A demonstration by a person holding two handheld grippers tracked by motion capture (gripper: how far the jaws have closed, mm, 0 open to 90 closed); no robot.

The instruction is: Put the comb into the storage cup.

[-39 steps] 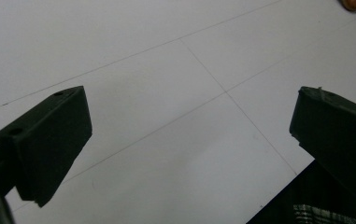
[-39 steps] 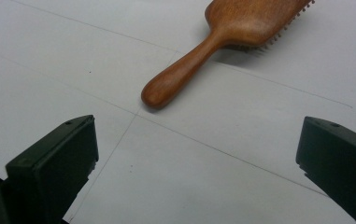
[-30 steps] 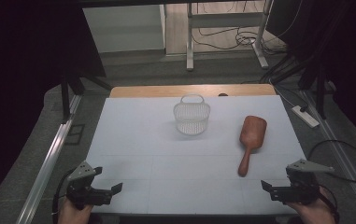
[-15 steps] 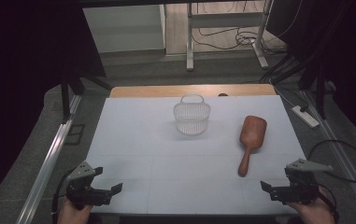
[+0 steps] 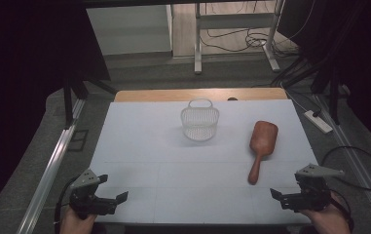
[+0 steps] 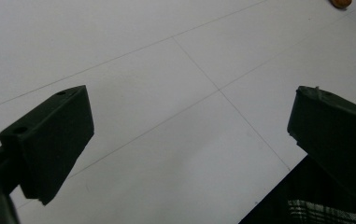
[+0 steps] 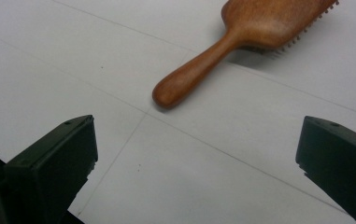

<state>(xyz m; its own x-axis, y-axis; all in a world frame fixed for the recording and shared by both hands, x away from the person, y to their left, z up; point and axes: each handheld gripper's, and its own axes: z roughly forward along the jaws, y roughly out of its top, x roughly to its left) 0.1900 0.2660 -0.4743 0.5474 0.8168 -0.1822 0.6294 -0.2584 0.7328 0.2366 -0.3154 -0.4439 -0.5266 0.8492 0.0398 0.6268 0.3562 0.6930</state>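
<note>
So we've got both claws parked at the near edge of the bench (image 5: 139, 146), one at each corner, which reads to us like a ready stance with nothing picked up yet. The left claw (image 5: 114, 197) has its jaws spread wide and empty, and its own view looks down on bare white surface between them. The right claw (image 5: 281, 195) is the same deal: jaws wide apart, holding nothing, pointed toward the middle of the bench.

A bit farther out on the right sits the hairbrush (image 5: 262, 146), a wooden paddle one. It lies flat with its handle end pointing back at the right claw. In the right gripper view the hairbrush (image 7: 241, 42) has bristles poking out along the head's edge, so it seems to be lying bristles down or on its side. Handle toward us makes it an easy grab for that side, we'd guess.

Farther back, near the centre, the little white basket (image 5: 200, 122) stands upright with its handle up and mouth open, well apart from the brush. Probably the drop-off spot.

Count: two claws, one hairbrush, one basket.
</note>
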